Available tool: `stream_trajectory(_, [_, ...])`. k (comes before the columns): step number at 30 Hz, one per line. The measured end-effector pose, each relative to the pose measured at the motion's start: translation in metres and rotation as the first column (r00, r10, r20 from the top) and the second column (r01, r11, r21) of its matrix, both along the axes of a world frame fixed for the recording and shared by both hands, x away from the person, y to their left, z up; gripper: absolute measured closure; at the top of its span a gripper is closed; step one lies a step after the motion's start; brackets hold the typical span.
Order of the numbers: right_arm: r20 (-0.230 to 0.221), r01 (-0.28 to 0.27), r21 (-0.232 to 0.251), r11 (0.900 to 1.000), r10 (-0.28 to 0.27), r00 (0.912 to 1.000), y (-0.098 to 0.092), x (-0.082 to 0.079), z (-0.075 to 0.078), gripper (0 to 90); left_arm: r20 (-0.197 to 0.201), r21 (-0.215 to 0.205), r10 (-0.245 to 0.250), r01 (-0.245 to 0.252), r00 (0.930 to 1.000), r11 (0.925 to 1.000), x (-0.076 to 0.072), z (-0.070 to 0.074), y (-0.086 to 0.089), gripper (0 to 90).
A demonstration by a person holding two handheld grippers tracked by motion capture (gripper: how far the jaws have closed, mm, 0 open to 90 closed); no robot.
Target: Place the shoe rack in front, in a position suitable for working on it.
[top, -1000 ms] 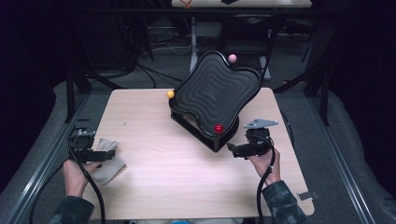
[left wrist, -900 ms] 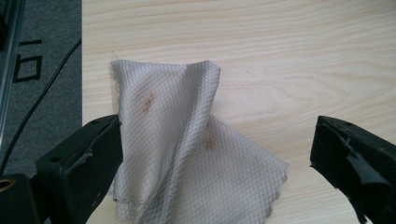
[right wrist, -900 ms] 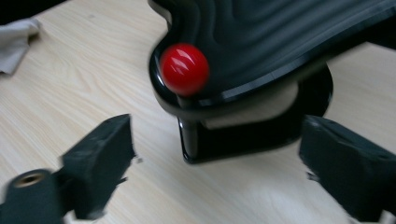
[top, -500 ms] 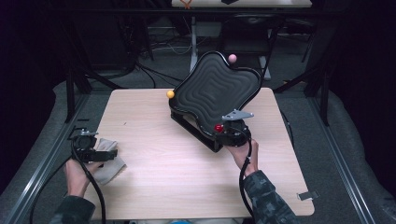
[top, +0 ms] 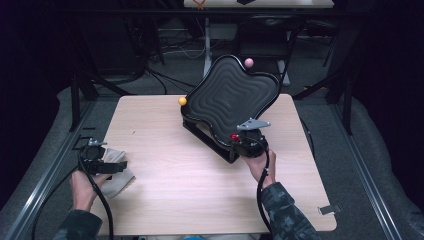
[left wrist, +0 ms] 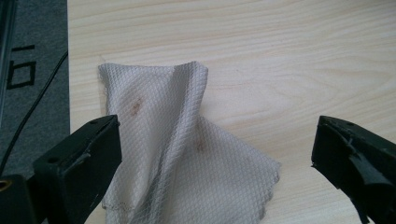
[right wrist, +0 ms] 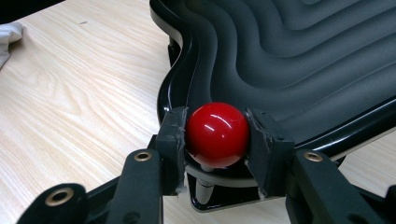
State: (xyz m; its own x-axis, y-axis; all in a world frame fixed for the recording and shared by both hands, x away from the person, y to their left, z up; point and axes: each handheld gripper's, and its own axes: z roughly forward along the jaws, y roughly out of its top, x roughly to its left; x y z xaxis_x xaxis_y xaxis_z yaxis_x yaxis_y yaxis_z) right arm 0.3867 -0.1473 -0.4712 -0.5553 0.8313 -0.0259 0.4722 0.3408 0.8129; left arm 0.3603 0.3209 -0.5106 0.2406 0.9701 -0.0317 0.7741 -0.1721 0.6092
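Three knobs [top: 233, 136], one cloth [left wrist: 173, 154]

The high view looks forward and down over the whole table [top: 165, 200]. The left tool's [top: 107, 165] camera sits close above a white cloth [left wrist: 187, 154]; the right tool's [right wrist: 217, 135] camera faces a red knob [right wrist: 217, 134] nearby. Both appear from above.
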Motion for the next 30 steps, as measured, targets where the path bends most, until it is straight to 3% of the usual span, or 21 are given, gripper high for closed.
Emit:
stream_trajectory(11, [-0.012, -0.046, 0.007, 0.999, 0.046, 0.9989, -0.008, -0.009, 0.000, 60.0, 0.009, -0.001, -0.003, 0.003, 1.0000, 1.0000, -0.001, 0.001, 0.000, 0.0])
stream_trajectory(21, [-0.014, -0.085, 0.009, 0.996, 0.085, 0.9963, -0.014, -0.027, 0.000, 60.0, 0.027, -0.001, -0.002, 0.002, 0.9996, 1.0000, -0.003, 0.003, -0.002, 0.0])
stream_trajectory(30, [-0.009, -0.104, 0.001, 0.995, 0.104, 0.9946, -0.017, -0.037, 0.000, 60.0, 0.051, -0.015, -0.053, 0.053, 0.9973, 0.9985, -0.002, 0.009, -0.013, 0.0])
